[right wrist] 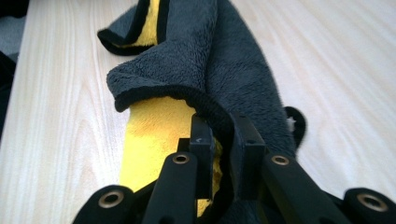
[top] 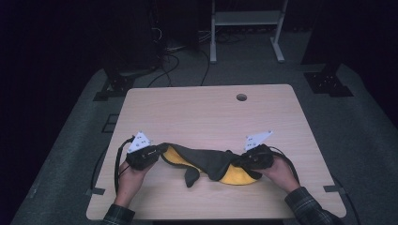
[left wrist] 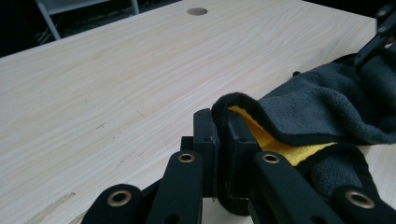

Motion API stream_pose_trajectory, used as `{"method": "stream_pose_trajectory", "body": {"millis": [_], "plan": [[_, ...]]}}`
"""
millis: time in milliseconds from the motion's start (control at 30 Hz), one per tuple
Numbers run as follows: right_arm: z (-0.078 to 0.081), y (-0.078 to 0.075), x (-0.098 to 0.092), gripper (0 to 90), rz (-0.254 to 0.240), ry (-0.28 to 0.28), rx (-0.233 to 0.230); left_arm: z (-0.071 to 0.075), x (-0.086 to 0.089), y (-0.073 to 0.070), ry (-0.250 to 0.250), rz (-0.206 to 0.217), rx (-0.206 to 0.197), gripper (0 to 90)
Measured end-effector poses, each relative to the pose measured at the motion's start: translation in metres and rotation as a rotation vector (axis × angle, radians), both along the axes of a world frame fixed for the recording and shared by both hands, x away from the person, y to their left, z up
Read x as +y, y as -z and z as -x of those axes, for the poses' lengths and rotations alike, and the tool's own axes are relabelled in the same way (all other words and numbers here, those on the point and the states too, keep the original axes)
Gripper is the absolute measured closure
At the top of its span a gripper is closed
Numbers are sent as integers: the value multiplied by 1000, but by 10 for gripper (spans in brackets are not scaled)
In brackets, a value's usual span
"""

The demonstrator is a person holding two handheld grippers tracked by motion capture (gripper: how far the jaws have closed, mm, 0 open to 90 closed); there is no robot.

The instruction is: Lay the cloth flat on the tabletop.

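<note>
A fleecy cloth [top: 206,161], dark grey on one side and yellow on the other with a black hem, hangs stretched between both grippers near the table's front edge. My left gripper [top: 157,152] is shut on the cloth's left end; in the left gripper view the black hem [left wrist: 224,105] is pinched between the jaws of the gripper [left wrist: 223,140]. My right gripper [top: 241,161] is shut on the right end, where the grey cloth [right wrist: 219,70] folds over the yellow face [right wrist: 156,135] at the jaws of the gripper [right wrist: 223,135]. A loose grey corner droops onto the table.
The light wooden table [top: 206,112] has a round cable hole [top: 241,97] near its far edge. Beyond the table a white metal frame [top: 246,21] and cables lie on the dark floor. Black stand bases [top: 328,82] sit at both far corners.
</note>
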State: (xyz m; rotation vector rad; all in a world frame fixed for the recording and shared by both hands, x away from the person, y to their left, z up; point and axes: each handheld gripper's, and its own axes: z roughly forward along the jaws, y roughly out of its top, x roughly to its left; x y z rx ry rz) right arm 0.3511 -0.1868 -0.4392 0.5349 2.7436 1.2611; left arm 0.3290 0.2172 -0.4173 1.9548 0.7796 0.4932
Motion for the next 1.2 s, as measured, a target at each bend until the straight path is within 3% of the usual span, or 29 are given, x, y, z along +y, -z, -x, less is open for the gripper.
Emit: {"method": "stream_pose_trajectory", "body": {"millis": [233,367,733,933,1200], "plan": [[8,-22,-30,793,-82,56,-45,1,3,-1,0,-10,-8,849],[10,-33,-47,803,-130,93,-50,2,4,-6,10,12,-22,849],[10,-65,-83,824,-217,205,-108,-3,2,-34,42,33,-71,855],[2,-86,-96,825,-228,289,-144,-23,3,-58,38,66,-102,856],[-27,-124,-105,826,-234,388,-214,-57,-1,-93,20,83,-161,855]]}}
